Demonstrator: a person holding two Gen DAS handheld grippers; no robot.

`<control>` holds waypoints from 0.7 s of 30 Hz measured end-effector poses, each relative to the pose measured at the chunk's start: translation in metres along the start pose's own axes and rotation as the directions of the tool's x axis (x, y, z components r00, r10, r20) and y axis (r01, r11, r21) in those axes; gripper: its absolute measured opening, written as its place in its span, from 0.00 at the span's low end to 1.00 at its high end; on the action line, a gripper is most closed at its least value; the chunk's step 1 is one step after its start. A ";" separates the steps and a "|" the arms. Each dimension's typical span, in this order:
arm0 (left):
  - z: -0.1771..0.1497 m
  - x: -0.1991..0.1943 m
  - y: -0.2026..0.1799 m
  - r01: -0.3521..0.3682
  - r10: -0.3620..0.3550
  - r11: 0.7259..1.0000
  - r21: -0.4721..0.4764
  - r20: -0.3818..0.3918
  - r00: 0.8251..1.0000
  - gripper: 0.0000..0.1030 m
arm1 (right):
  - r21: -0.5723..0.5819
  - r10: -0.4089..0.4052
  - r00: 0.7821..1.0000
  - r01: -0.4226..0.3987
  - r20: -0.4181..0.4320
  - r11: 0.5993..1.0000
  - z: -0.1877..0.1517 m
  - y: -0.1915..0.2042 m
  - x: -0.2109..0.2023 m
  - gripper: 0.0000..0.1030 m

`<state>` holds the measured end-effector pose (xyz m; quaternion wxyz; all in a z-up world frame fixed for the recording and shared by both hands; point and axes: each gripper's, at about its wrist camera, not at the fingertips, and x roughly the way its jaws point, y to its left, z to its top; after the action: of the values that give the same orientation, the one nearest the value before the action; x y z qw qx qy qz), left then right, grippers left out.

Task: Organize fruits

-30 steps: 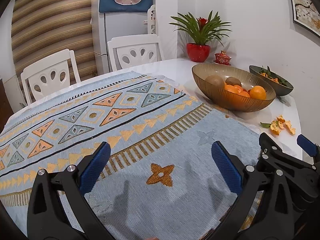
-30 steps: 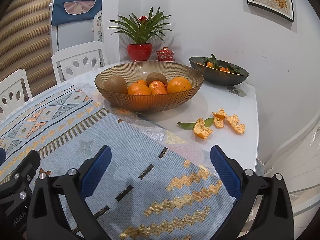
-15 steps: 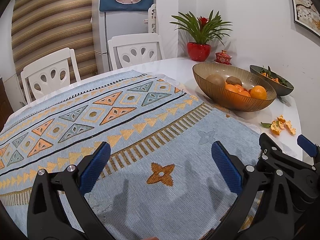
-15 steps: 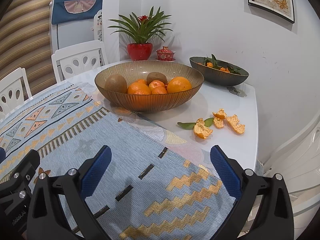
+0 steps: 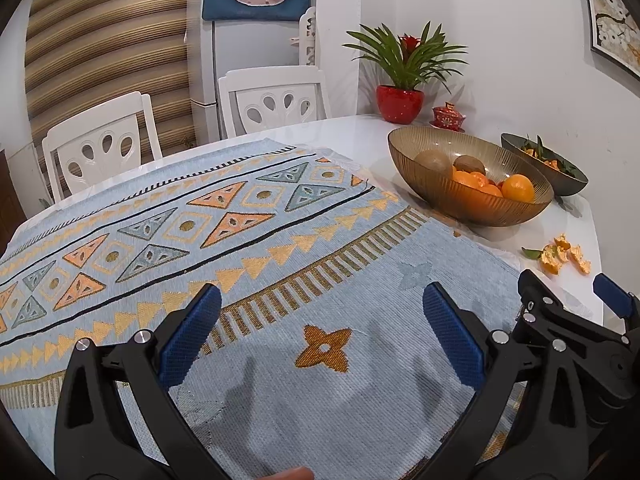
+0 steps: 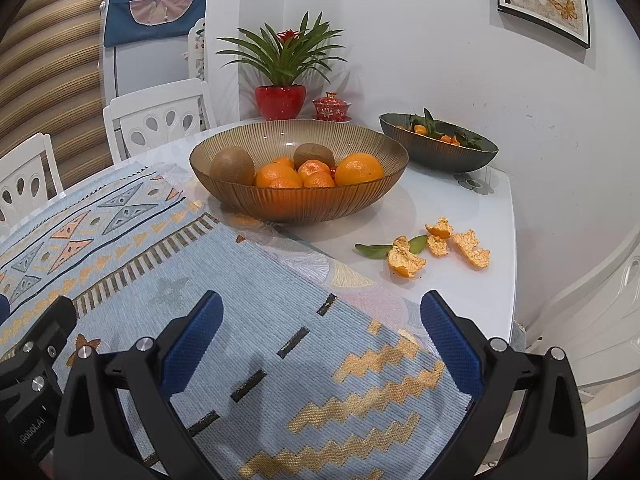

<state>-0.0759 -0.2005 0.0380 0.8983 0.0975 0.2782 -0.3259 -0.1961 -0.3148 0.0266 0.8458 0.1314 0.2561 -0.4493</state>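
Note:
A ribbed amber glass bowl on the white table holds two kiwis, several tangerines and a large orange. Behind it a dark bowl holds small tangerines with leaves. My left gripper hovers open over the patterned cloth, far short of the bowls. My right gripper is open over the cloth's near corner, nothing between its fingers. The right gripper also shows at the right edge of the left wrist view.
Orange peel pieces and leaves lie on the bare table near its right edge. A blue patterned cloth covers most of the table. A red potted plant and a red lidded cup stand by the wall. White chairs line the far side.
Both views have shifted slightly, with the bowls sitting a touch lower and nearer. Both grippers stay open; no fruit has moved.

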 end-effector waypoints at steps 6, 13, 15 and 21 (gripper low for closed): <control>0.001 0.001 0.000 -0.007 0.007 1.000 -0.004 -0.014 1.000 0.97 | -0.002 0.000 1.000 0.000 -0.001 1.000 0.000 0.001 0.000 0.95; 0.001 0.002 0.000 -0.017 0.017 1.000 -0.006 -0.021 1.000 0.97 | -0.001 0.000 1.000 0.000 0.000 1.000 0.000 0.001 0.000 0.95; 0.001 0.003 0.000 -0.043 0.043 0.999 -0.009 -0.022 0.999 0.97 | -0.002 -0.001 1.000 0.001 -0.001 1.000 0.000 0.001 0.000 0.95; 0.000 0.006 0.001 -0.104 0.103 0.995 -0.011 -0.039 0.994 0.97 | -0.002 -0.001 1.000 0.001 -0.001 1.000 0.000 0.001 0.000 0.95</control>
<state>-0.0711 -0.2028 0.0348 0.9090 0.1121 0.2922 -0.2751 -0.1952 -0.3142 0.0270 0.8457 0.1307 0.2568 -0.4492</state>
